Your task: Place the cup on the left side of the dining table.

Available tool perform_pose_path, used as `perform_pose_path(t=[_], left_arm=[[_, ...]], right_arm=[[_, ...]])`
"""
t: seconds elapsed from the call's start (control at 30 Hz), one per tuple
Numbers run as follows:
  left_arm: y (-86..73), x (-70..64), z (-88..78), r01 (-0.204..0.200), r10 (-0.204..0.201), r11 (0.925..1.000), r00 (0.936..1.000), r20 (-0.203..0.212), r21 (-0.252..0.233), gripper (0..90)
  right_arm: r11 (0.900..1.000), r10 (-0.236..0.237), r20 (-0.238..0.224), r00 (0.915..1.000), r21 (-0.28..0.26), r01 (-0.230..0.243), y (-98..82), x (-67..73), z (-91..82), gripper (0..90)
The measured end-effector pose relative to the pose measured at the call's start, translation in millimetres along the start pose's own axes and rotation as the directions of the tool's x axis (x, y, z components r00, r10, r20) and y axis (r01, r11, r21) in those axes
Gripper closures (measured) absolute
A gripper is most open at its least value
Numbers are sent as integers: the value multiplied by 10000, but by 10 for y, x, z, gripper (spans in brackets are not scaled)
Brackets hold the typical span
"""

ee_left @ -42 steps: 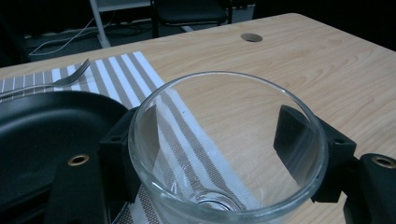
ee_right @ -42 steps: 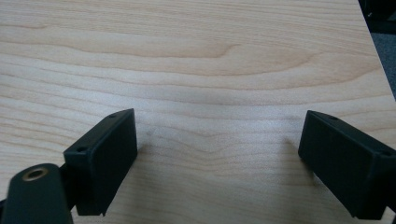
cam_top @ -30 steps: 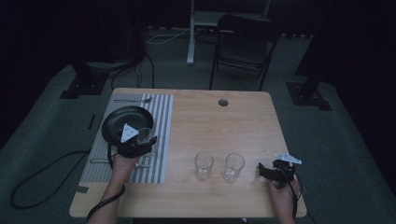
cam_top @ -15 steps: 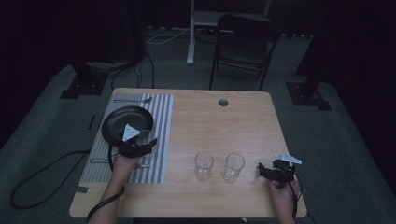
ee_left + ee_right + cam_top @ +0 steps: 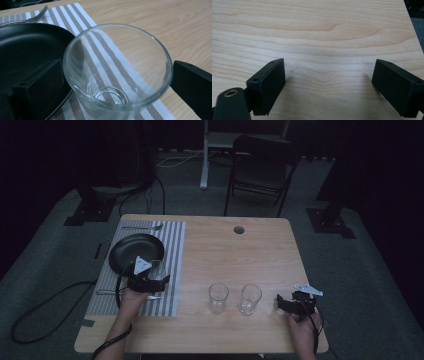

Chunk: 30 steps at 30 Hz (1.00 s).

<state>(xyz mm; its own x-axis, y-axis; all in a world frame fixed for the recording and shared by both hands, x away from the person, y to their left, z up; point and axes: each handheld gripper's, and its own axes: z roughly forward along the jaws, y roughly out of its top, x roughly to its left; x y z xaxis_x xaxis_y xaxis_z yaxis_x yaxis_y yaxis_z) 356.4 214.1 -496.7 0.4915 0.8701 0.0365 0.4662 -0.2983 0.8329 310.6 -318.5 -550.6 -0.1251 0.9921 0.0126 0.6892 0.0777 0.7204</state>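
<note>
A clear glass (image 5: pixel 117 70) stands on the striped placemat (image 5: pixel 75 15) beside a black plate (image 5: pixel 25 47). My left gripper (image 5: pixel 117 75) has one jaw against each side of the glass. In the high view that gripper (image 5: pixel 161 280) sits at the plate's (image 5: pixel 130 251) near right rim, with the glass (image 5: pixel 157 269) between its jaws. Two more clear glasses (image 5: pixel 218 297) (image 5: pixel 250 298) stand upright on the bare wood near the front. My right gripper (image 5: pixel 285 302) rests to the right of them, open and holding nothing, its jaws wide apart over the table (image 5: pixel 329 87).
A fork (image 5: pixel 142 227) lies at the placemat's far edge and another piece of cutlery (image 5: pixel 107 292) near its front left. The table has a cable hole (image 5: pixel 239 229) at the back. A chair (image 5: pixel 260 170) stands beyond the table.
The left gripper has shifted only slightly toward the front, around the glass by the plate. The right gripper and the two glasses have not moved.
</note>
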Motion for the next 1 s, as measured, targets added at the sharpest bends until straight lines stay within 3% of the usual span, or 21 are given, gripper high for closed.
perform_pose_path(t=[0.07, 0.27, 0.47, 0.7, 1.0], left_arm=[[-10, 9, 2, 115, -121, 9997, 9996, 269, 196, 1], [-70, 6, -71, 27, -24, 9999, 9997, -251, 149, 1], [-122, 43, -162, 309, -308, 9995, 9987, -405, 29, 1], [-214, 66, -241, 127, -100, 9990, 9980, -628, 423, 1], [-382, 143, -372, 532, -498, 9974, 9963, -704, 478, 1]], right_arm=[[10000, -1, 0, 10000, 0, 1, 0, 0, 0, 112], [10000, -1, 0, 10000, 2, 1, 0, 0, 0, 112], [10000, -1, -1, 10000, 3, 1, 0, 0, 0, 112], [10000, -3, 0, 10000, 1, 3, 0, 0, 0, 112], [10000, 22, -2, 10000, 0, -22, 0, 2, 0, 112]])
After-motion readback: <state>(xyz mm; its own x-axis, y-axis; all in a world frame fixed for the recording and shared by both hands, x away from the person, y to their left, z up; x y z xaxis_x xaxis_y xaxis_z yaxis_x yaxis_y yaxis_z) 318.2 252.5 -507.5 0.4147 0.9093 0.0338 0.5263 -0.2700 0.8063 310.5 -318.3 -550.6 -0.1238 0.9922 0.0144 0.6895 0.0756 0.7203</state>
